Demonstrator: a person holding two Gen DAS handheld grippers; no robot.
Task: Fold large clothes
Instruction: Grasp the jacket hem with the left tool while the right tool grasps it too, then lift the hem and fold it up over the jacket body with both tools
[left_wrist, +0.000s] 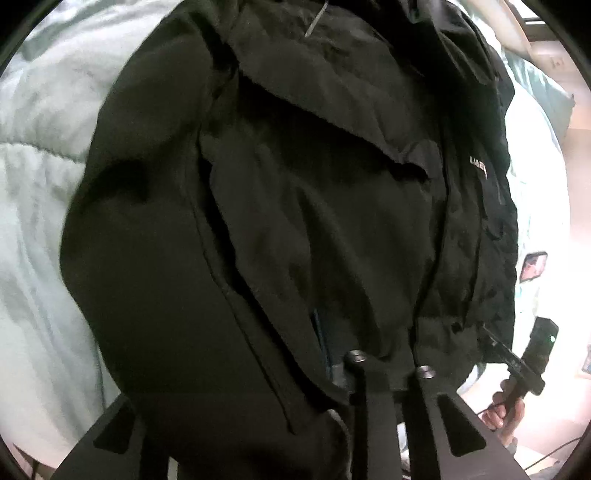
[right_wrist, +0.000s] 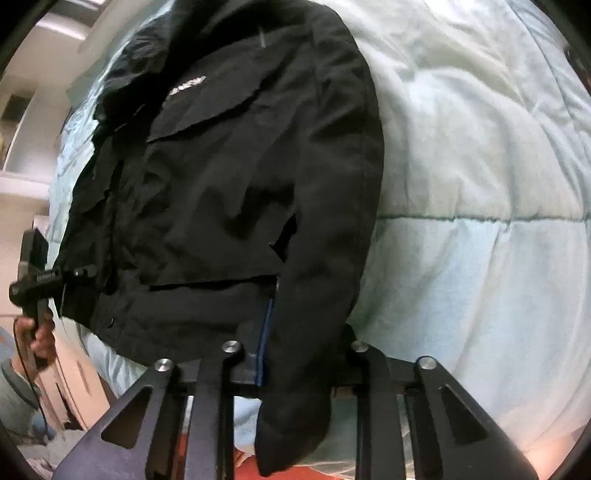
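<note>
Right now the black jacket (right_wrist: 229, 177) lies spread on the pale quilted bed (right_wrist: 480, 147), collar at the far end and hem toward both cameras, so its long axis runs straight away from the person. Its sleeve (right_wrist: 325, 258) runs down the jacket's side and the cuff droops off the bed edge between the fingers of the right hand-held gripper (right_wrist: 295, 369), which stand spread wide on either side of it, apparently not squeezing. The left hand-held gripper (right_wrist: 79, 273) sits at the opposite hem corner, near the snap placket; whether it pinches the cloth I cannot tell, since the fingertips merge with dark fabric. In its own view the fingers look drawn fairly close. So the sleeve belongs to the right, and folding it inward looks like that side's job.
</note>
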